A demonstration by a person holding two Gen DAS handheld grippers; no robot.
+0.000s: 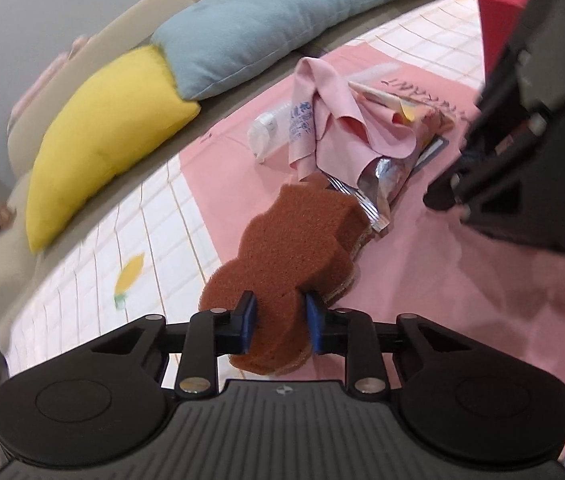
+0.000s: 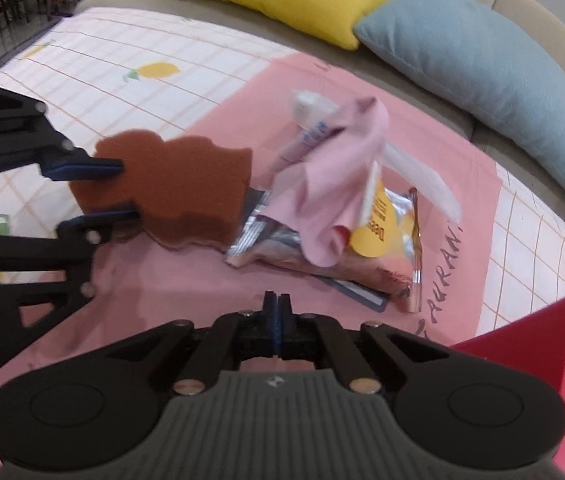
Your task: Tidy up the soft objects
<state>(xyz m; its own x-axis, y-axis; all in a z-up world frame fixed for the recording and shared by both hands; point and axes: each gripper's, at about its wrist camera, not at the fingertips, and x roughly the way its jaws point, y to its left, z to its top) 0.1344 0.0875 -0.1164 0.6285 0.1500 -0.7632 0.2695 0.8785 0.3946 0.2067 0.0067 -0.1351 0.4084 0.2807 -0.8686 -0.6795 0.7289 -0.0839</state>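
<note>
My left gripper [image 1: 280, 314] is shut on a brown bear-shaped sponge [image 1: 282, 248] and holds it just above the pink cloth mat [image 1: 422, 280]. It shows from the side in the right wrist view [image 2: 124, 190], with the sponge [image 2: 178, 184] between its blue pads. A crumpled pink cloth [image 1: 334, 112] lies over a foil snack bag [image 1: 386, 180] and a clear plastic bottle [image 1: 272, 126] beyond the sponge. In the right wrist view the cloth [image 2: 330, 184] drapes over the bag [image 2: 386, 240]. My right gripper [image 2: 277, 304] is shut and empty, low over the mat, and shows at the right in the left wrist view [image 1: 448, 196].
A yellow cushion [image 1: 102, 140] and a blue cushion [image 1: 266, 28] lean on the beige sofa back [image 1: 14, 216]. A red box [image 2: 542, 356] stands at the right edge. A lemon-print grid sheet [image 2: 122, 64] lies under the pink mat. A dark card [image 2: 362, 296] lies under the bag.
</note>
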